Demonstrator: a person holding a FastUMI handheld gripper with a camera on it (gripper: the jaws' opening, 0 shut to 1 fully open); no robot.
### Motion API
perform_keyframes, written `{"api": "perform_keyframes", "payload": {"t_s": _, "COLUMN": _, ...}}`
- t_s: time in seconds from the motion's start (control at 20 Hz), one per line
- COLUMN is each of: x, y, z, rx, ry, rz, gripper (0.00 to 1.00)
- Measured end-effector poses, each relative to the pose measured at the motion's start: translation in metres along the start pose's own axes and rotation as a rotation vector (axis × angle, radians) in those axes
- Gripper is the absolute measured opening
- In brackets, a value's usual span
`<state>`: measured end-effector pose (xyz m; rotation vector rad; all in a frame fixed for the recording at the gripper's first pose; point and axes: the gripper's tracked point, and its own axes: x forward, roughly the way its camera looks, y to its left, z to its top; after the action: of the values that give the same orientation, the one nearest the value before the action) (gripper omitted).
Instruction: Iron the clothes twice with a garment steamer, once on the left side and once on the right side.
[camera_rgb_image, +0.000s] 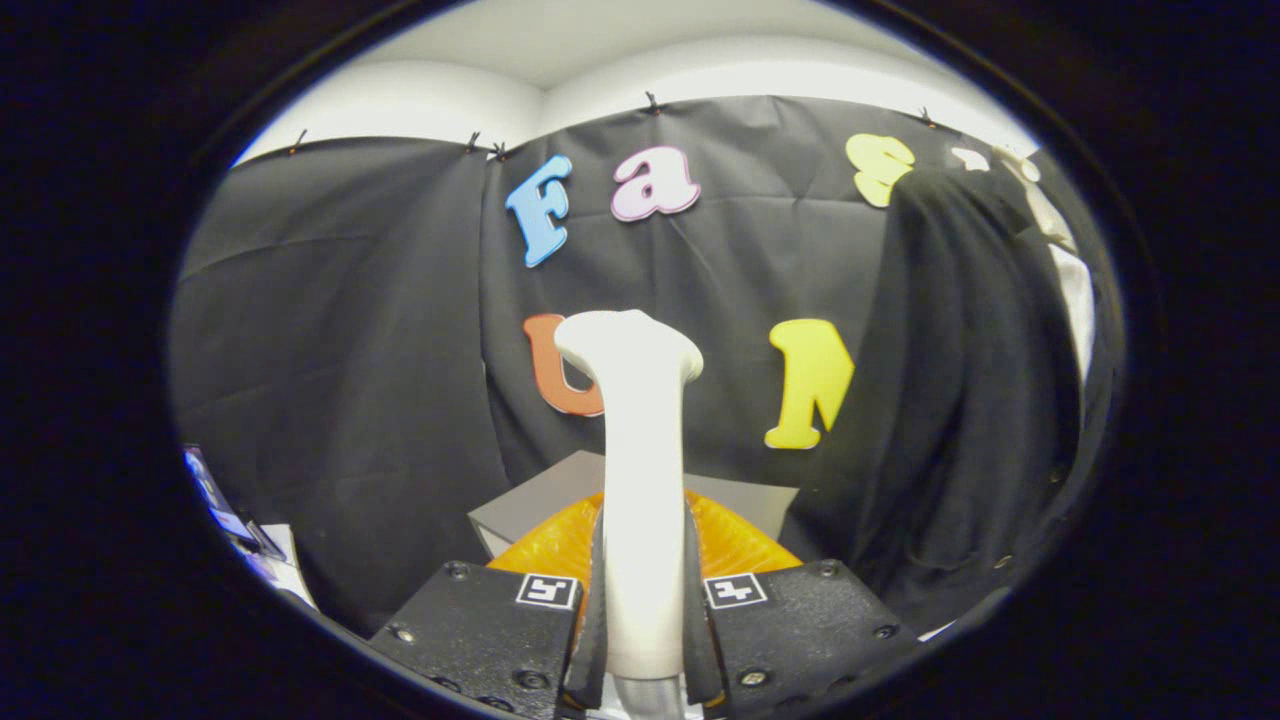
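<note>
Gripper view, risk first: steamer (640, 450) held upright between the fingers, head up and well short of the dark garment (965, 400) hanging off to the right of the jaws. Likely trouble from here: handle smooth and tall, so liable to twist or slip in the grip during the swing right; head facing the wrong way on reaching the cloth; loose folds dragged instead of smoothed. Gripper (645, 610) closed narrow on the handle, both fingers pressing its sides. Orange base (740, 545) and grey box (540, 500) just beyond the fingers.
</note>
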<state>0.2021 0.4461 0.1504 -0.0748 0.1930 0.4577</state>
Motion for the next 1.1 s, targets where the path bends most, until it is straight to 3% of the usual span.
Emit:
{"api": "perform_keyframes", "payload": {"t_s": 0.3, "x": -0.080, "y": -0.075, "z": 0.037, "rx": 0.008, "ry": -0.089, "rz": -0.126, "gripper": 0.33}}
{"api": "perform_keyframes", "payload": {"t_s": 0.6, "x": -0.154, "y": -0.150, "z": 0.077, "rx": 0.014, "ry": -0.238, "rz": -0.341, "gripper": 0.33}}
{"api": "perform_keyframes", "payload": {"t_s": 0.85, "x": -0.163, "y": -0.198, "z": 0.080, "rx": 0.012, "ry": -0.272, "rz": -0.482, "gripper": 0.33}}
{"api": "perform_keyframes", "payload": {"t_s": 1.1, "x": -0.146, "y": -0.223, "z": 0.050, "rx": 0.000, "ry": -0.183, "rz": -0.508, "gripper": 0.33}}
